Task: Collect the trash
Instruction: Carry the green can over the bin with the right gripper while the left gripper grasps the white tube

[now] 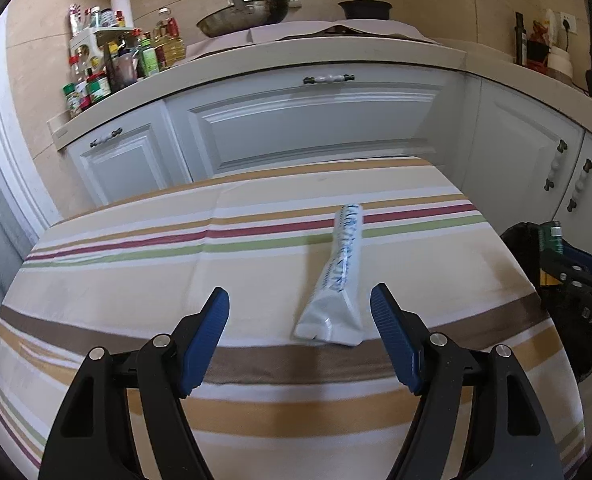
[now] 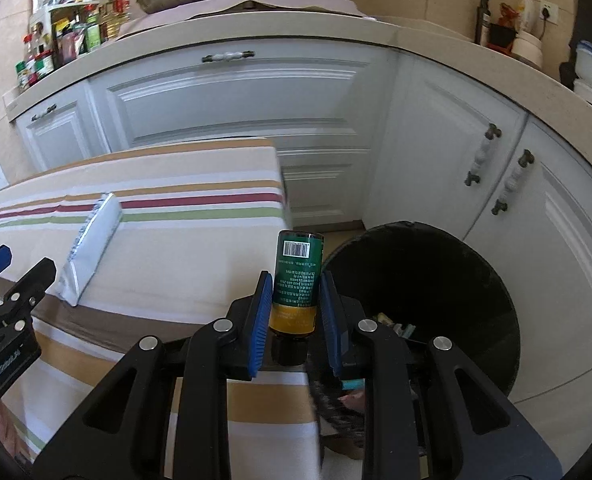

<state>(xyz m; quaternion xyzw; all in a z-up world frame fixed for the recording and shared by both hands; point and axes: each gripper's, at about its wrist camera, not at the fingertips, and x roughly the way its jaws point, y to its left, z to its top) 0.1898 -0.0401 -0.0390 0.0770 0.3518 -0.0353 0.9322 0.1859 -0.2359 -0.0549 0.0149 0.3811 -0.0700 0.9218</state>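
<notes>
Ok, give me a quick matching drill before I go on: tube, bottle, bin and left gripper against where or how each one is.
Things:
1. white tube
2. green bottle
3. black bin
4. left gripper

States:
A. open, empty
B. on the floor beside the table
C. clamped, cap toward the camera
D. lying on the striped tablecloth

Pairs: 1-D, 2-C, 3-B, 4-A
</notes>
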